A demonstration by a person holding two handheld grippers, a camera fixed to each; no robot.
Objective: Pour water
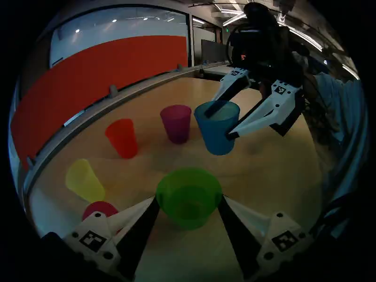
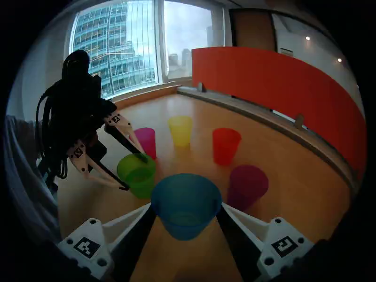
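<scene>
While the orange partition (image 1: 94, 84) ran along the far left side of the wooden table (image 1: 263, 169), the two grippers faced each other over it. The left gripper (image 1: 188, 198) had both fingers clenched on the green cup (image 1: 188, 209), at the near side. The right gripper (image 2: 185, 205) grasped the blue cup (image 2: 185, 218) the same way, farther right. The red cup (image 1: 122, 137), purple cup (image 1: 176, 123), yellow cup (image 1: 84, 180) and pink cup (image 1: 99, 209) stood on the left, each apart.

The left tongs (image 1: 188, 198) are showing white (checked black-and-white tags (image 1: 92, 239)) beside a green cup (image 1: 188, 209), blue cup (image 1: 217, 129), tan bench (image 1: 268, 169).
</scene>
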